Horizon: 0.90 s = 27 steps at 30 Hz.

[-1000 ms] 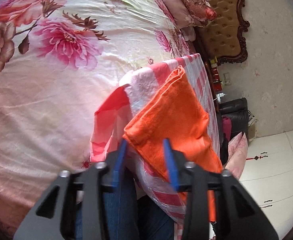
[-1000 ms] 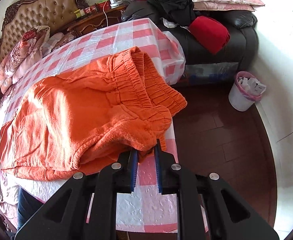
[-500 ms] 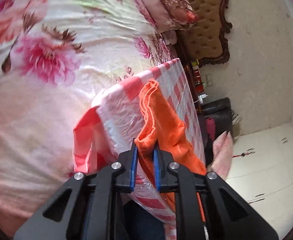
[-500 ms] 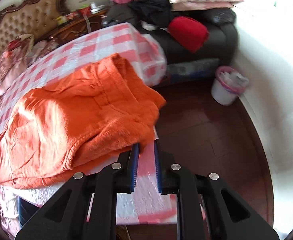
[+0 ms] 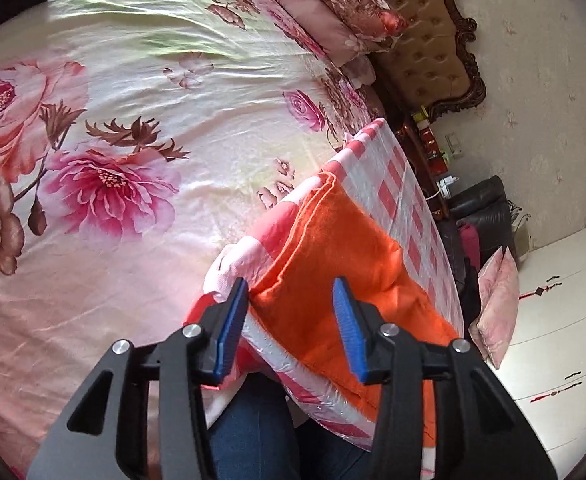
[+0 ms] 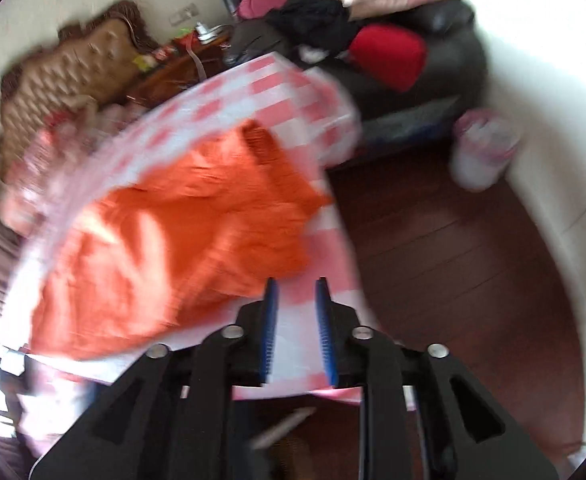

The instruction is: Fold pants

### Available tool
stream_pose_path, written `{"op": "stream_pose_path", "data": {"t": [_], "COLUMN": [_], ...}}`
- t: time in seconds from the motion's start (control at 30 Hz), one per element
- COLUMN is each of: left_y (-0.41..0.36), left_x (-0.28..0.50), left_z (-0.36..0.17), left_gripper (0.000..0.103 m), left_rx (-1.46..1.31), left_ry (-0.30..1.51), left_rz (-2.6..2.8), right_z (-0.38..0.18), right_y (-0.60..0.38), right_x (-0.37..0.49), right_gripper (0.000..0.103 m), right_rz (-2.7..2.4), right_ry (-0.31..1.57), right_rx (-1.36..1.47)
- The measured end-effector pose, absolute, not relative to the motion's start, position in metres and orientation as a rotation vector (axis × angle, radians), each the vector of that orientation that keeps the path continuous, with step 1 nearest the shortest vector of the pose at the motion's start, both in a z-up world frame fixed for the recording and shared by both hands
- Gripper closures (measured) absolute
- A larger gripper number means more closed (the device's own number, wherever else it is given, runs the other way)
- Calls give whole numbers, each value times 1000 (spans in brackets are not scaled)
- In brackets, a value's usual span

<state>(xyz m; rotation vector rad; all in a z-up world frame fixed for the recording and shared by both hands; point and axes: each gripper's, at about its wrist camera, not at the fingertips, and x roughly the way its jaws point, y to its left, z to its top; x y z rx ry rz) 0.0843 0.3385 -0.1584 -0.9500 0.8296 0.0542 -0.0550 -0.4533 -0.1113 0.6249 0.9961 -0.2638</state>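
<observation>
Orange pants (image 5: 333, 256) lie folded on a table with a pink-and-white checked cloth (image 5: 397, 188). In the left wrist view my left gripper (image 5: 291, 304) is open, its blue pads on either side of the pants' near corner at the table edge, gripping nothing. In the right wrist view, which is blurred, the pants (image 6: 181, 232) lie bunched with the elastic waistband toward the far right. My right gripper (image 6: 296, 300) is slightly open and empty, just off the pants' near edge over the checked cloth (image 6: 325, 248).
A bed with a floral sheet (image 5: 113, 128) and pillows (image 5: 333, 4) lies beyond the table's left side. A black sofa (image 6: 433, 60) with clothes, a red cushion (image 6: 389, 52) and a white bin (image 6: 481, 152) stand on the wooden floor to the right. Blue jeans legs (image 5: 249, 428) are below the table edge.
My left gripper, shut on the pants' corner half a second ago, has opened and let go. My right gripper has released the waistband, opened a little and pulled back; its view is moving.
</observation>
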Motion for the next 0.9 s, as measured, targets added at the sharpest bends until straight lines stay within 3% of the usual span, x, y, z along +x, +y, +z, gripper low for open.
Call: {"op": "stream_pose_path", "data": {"t": [0.03,0.07,0.27,0.3,0.33,0.37,0.4,0.5,0.63,0.7,0.83,0.9], "left_y": [336,332,319,319,318,317,316,314,313,315,321,322], "left_x": [80,74,62,63,63,64,65,68,66,63,59,59], "left_z": [-158,-159,-175,-176,-175,-174,-173,-175,-178,-179,-180,-180], "left_gripper": [58,57,55,55,55,55,55,55,55,55,55,55], "left_rx": [-951,-952,-985,-988,-988,-983,-978,-983,-993,-1003,-1007,-1012], "left_ry": [822,819,842,839,834,830,830,841,843,832,837,838], "left_rz": [60,61,51,50,47,42,40,40,40,45,58,58], "right_z": [-114,-119,-152,-155,-157,-156,-154,-126,-41,-53,-133,-153], "right_y": [-457,-461,-474,-478,-481,-483,-484,-474,-425,-428,-465,-474], "right_x": [-51,-46,-8,-3,0,6,14,35,48,50,46,36], "right_gripper": [48,38,33,33,48,76,84,87,88,88,87,73], "right_rz": [-232,-188,-126,-152,-160,-157,-164,-152,-90,-98,-165,-188], "right_ry": [993,993,1049,1057,1053,1046,1057,1025,745,757,945,962], "right_rx": [689,774,1030,1044,1057,1055,1035,890,376,345,485,529]}}
